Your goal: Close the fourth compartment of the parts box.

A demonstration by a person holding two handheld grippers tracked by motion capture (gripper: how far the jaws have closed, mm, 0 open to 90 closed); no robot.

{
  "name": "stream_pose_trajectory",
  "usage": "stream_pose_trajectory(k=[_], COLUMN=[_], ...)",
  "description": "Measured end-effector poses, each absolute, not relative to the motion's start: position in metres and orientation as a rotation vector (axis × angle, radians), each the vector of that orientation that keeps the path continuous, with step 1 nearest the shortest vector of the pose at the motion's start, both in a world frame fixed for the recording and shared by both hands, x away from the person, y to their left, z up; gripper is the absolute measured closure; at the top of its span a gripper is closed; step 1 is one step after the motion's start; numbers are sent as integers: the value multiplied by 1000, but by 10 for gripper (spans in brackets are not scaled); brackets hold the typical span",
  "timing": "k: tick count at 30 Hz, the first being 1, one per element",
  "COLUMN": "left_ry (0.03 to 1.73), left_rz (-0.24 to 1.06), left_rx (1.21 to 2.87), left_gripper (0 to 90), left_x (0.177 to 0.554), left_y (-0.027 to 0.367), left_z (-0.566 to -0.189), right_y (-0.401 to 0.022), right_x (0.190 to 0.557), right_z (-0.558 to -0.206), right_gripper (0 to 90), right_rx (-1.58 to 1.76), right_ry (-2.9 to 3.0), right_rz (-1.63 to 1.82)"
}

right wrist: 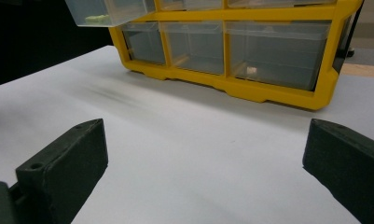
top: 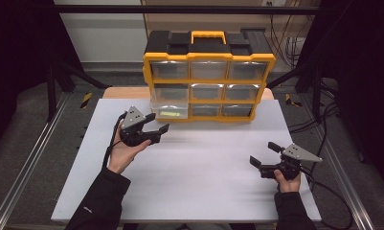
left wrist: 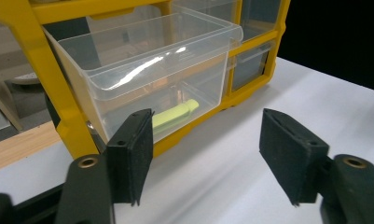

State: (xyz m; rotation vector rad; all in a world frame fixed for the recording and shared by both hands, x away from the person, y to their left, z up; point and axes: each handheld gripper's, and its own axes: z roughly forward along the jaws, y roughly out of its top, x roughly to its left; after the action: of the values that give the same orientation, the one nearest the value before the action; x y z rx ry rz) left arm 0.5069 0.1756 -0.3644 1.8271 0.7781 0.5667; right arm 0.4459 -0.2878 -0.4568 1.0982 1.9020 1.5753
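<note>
Hovering just in front of the pulled-out clear drawer (top: pixel 169 106), the left claw (top: pixel 157 123) has its jaws parted with nothing between them. That drawer juts from the lower left of the yellow organiser (top: pixel 208 79) at the back of the white tabletop (top: pixel 199 167). From above, a yellow-green sliver shows through the plastic; the left gripper view gets in close and shows a pale green object (left wrist: pixel 175 114) lying on the drawer's floor, with the left claw (left wrist: pixel 208 154) short of the drawer front. Over on the other side, the right claw (top: pixel 265 154) sits low, well apart from the organiser, jaws wide and empty. The right gripper view picks up a small pale piece (right wrist: pixel 251 70) inside a shut bottom drawer.
</note>
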Motion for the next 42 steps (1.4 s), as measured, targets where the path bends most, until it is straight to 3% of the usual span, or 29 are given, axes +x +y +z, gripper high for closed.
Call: stream_pose_trajectory(k=[27,42], left_ry=[796,818], left_rz=[504,539], left_rx=[1846,1853], left_gripper=[756,870], left_x=[518,524], left_y=[173,173], left_z=[-371,-374], right_y=[-288,-288], right_x=[446,446], right_z=[-457,-457], right_gripper=[5,5], right_rx=[1094,1095], right_ry=[1907,1906], right_rz=[1569,1572])
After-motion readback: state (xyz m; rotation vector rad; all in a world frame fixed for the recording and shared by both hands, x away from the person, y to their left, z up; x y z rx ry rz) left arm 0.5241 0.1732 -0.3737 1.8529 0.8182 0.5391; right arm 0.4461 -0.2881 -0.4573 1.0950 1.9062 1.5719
